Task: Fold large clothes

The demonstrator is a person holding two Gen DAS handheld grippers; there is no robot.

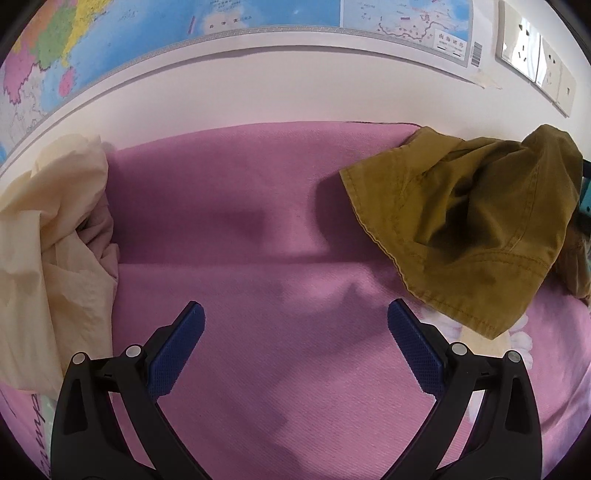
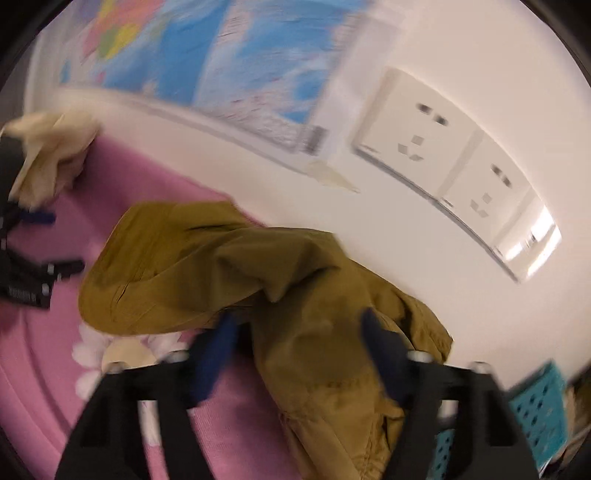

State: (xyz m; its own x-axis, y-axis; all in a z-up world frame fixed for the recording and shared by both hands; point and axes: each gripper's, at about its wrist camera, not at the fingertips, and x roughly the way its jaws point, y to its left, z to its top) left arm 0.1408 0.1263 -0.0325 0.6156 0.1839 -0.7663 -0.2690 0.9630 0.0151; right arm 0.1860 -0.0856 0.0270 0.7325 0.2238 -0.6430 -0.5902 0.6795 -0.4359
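An olive-brown garment (image 1: 461, 229) lies crumpled at the right of a pink blanket (image 1: 258, 184), against the wall. A cream garment (image 1: 55, 240) is bunched at the left. My left gripper (image 1: 295, 306) hovers open over bare pink blanket between the two, with nothing between its blue pads. The right wrist view is blurred. There my right gripper (image 2: 297, 319) stands open just above the olive-brown garment (image 2: 184, 266), whose folds show between the wide-apart fingers. The left gripper (image 2: 55, 242) shows at the left edge, near the cream garment (image 2: 48, 155).
A white wall runs behind the blanket, with a coloured map (image 1: 221, 14) and a row of wall sockets (image 2: 417, 136). A teal perforated basket (image 2: 535, 406) stands at the right, past the olive garment. A flower print (image 2: 122, 350) marks the blanket.
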